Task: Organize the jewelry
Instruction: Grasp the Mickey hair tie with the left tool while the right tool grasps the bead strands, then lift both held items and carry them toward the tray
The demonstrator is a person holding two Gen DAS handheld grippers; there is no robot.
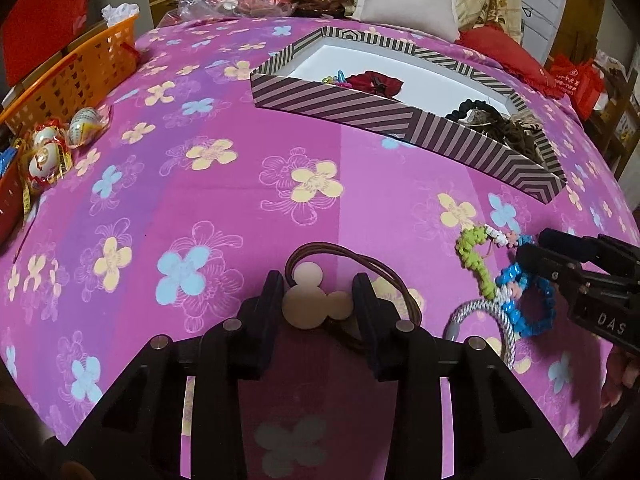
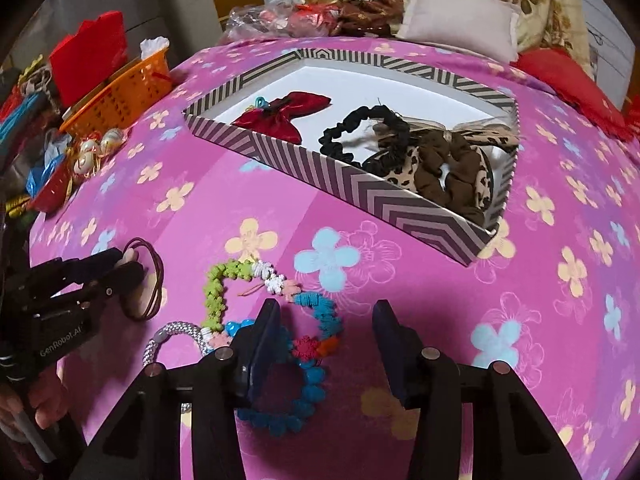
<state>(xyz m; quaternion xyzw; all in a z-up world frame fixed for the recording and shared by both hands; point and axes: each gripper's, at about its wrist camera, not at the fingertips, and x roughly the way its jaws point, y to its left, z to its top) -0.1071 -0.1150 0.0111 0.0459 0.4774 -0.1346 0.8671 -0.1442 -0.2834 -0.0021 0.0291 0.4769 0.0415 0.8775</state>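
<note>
A brown hair tie with a beige mouse-head charm point(image 1: 310, 300) lies on the pink flowered bedspread between the open fingers of my left gripper point(image 1: 319, 289); it also shows in the right wrist view point(image 2: 149, 276). A multicoloured braided bracelet point(image 2: 280, 320) and a silver-white cord bracelet point(image 2: 168, 340) lie in a pile before my right gripper point(image 2: 326, 326), which is open, its left finger over the blue part. The pile shows in the left wrist view point(image 1: 516, 288), with my right gripper point(image 1: 530, 246) at it. A striped box point(image 2: 360, 188) holds a red bow point(image 2: 284, 116) and scrunchies point(image 2: 420, 160).
An orange basket point(image 1: 76, 76) and wrapped round trinkets point(image 1: 52, 148) sit at the left edge of the bed. Pillows and bundled fabrics point(image 2: 456, 20) lie behind the box. A red cushion point(image 2: 568, 80) is at the far right.
</note>
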